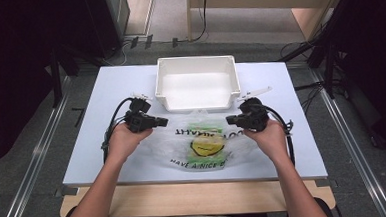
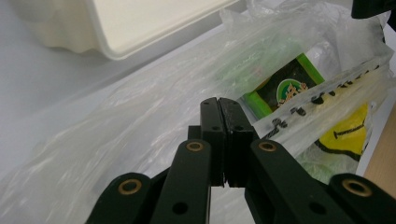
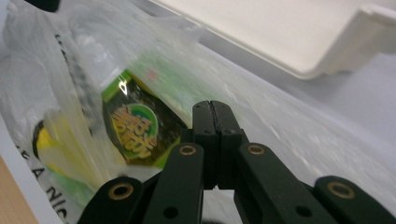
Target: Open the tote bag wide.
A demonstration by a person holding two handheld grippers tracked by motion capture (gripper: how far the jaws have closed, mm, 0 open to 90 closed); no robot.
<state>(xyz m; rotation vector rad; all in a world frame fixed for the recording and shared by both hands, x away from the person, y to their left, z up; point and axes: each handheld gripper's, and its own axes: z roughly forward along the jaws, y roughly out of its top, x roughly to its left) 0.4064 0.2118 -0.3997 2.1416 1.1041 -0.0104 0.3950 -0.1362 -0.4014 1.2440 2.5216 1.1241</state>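
- Plastic bag (image 1: pixel 203 145): clear film printed with a yellow smiley face and dark lettering, lying on the near middle of the table (image 1: pixel 105 93), its far edge just short of the white bin (image 1: pixel 197 83).
- Inside the bag, a green and black packet (image 2: pixel 285 88) shows through the film; it is also seen in the right gripper view (image 3: pixel 135 135).
- Left gripper (image 1: pixel 160 122): held at the bag's left edge, jaws pointing right toward the bag. In the left gripper view the two black jaws stand pressed flat together, with bag film lying around and beyond their tips. Whether a fold of film is pinched between them cannot be told.
- Right gripper (image 1: pixel 230 119): held at the bag's right edge, jaws pointing left toward the bag. In the right gripper view the jaws are likewise together, no gap visible, film all round the tips; a pinch on the film cannot be confirmed.
- The bag lies between the two grippers, which face each other across its far half.
- White bin: empty-looking interior, sits at the far middle of the table, beyond both grippers.
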